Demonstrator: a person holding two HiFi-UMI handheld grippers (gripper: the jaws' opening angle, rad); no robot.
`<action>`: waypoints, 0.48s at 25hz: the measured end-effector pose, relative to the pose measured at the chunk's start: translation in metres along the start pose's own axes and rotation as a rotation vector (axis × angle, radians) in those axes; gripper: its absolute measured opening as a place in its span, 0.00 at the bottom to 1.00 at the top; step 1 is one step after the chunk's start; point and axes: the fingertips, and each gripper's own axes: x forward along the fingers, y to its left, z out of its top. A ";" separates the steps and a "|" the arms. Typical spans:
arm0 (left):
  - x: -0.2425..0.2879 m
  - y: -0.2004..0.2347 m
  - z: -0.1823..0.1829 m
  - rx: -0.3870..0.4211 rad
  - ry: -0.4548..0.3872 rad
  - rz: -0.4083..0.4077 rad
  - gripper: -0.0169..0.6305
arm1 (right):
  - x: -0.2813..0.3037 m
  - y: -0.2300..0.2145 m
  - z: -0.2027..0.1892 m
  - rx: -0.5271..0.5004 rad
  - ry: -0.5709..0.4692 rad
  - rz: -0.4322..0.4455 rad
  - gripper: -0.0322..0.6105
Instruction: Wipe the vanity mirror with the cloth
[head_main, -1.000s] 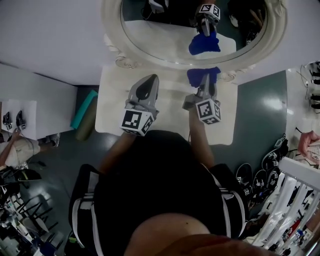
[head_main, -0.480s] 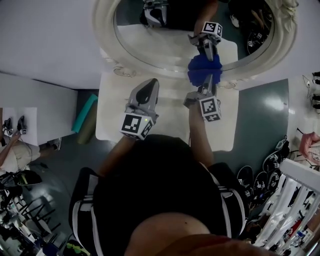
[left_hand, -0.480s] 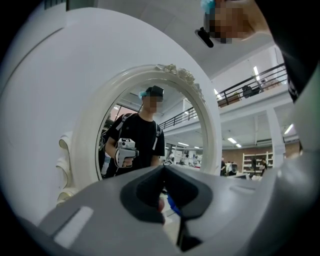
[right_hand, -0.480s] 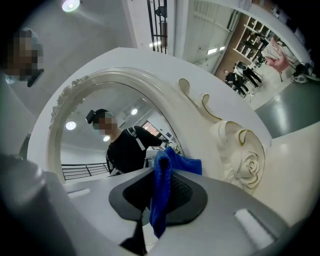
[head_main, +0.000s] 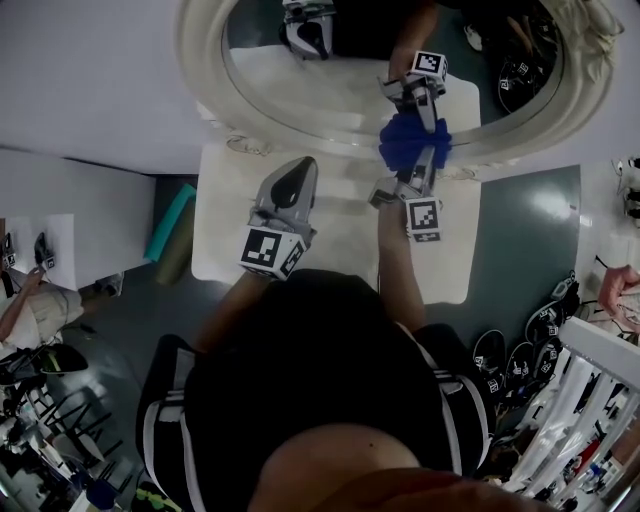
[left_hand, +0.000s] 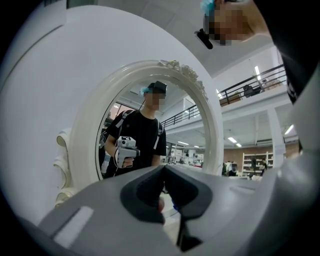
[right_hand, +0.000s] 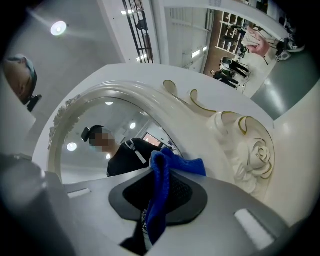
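Blue microfibre cloth (head_main: 411, 140), pinched in the closed jaws of the right gripper (head_main: 428, 160), appears to meet the glass at the lower edge of the oval white-framed vanity mirror (head_main: 330, 90), upper centre, bunched end leading for wiping. The right forearm reaches forward. The left gripper (head_main: 298, 170), jaws together on nothing, hovers idle over the white table (head_main: 225, 235).

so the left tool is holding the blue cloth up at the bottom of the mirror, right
No, the right tool holds the blue cloth up at the bottom of the mirror; the right gripper view shows it pinched between that tool's jaws. The left tool is shut on nothing.
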 end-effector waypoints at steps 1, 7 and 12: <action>0.000 0.001 0.001 0.000 -0.002 0.000 0.04 | 0.000 0.002 0.003 -0.005 -0.007 0.004 0.12; 0.001 0.002 0.002 -0.018 0.002 -0.007 0.04 | 0.005 0.010 0.022 -0.075 -0.032 0.021 0.12; 0.009 -0.005 0.026 -0.033 0.014 -0.009 0.04 | 0.016 0.036 0.061 -0.190 -0.035 0.019 0.12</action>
